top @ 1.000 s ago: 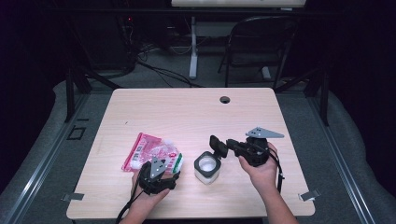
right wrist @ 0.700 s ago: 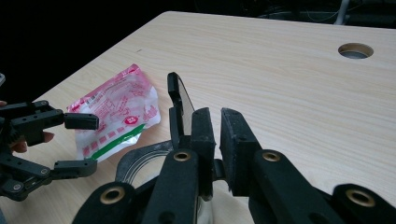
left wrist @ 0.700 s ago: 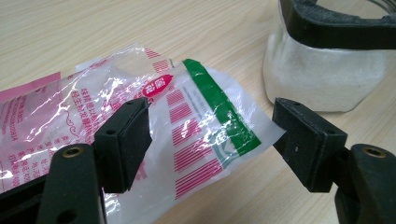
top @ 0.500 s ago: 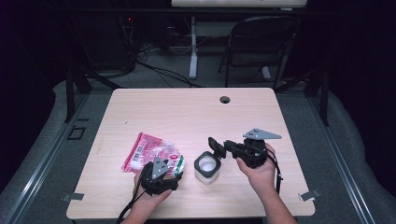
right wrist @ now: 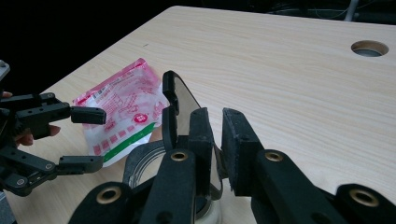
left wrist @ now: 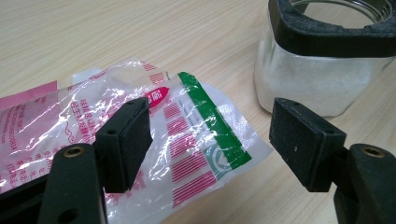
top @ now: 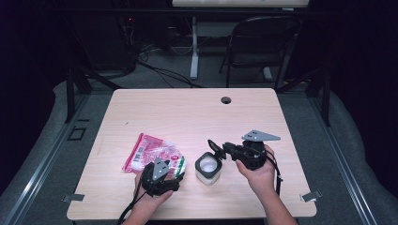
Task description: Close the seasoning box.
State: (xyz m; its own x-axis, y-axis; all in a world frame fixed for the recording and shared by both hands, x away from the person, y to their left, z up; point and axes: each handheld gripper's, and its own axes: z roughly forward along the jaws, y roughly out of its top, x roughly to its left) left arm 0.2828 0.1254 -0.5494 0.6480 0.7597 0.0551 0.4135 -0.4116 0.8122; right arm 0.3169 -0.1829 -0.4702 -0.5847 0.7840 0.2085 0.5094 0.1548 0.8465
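1. The counter [top: 187, 112] carries two things, both at the person's edge: a pink, white and green plastic pouch [top: 152, 152] lying flat, and just right of it a square glass jar [top: 207, 168] of white powder.
2. The jar stands upright with its hinged lid [right wrist: 180, 105] swung up, so opening looks done.
3. The pouch [left wrist: 177, 126] lies flat and unlifted; getting its contents into the jar [left wrist: 322, 60] seems the part left.
4. The left hand-held gripper [left wrist: 210, 140] hovers with jaws wide apart over the pouch's green-striped end, gripping nothing.
5. The right hand-held gripper [right wrist: 215, 140] has the lid between its jaws; they have just been easing apart, and the right pad stands clear of it.
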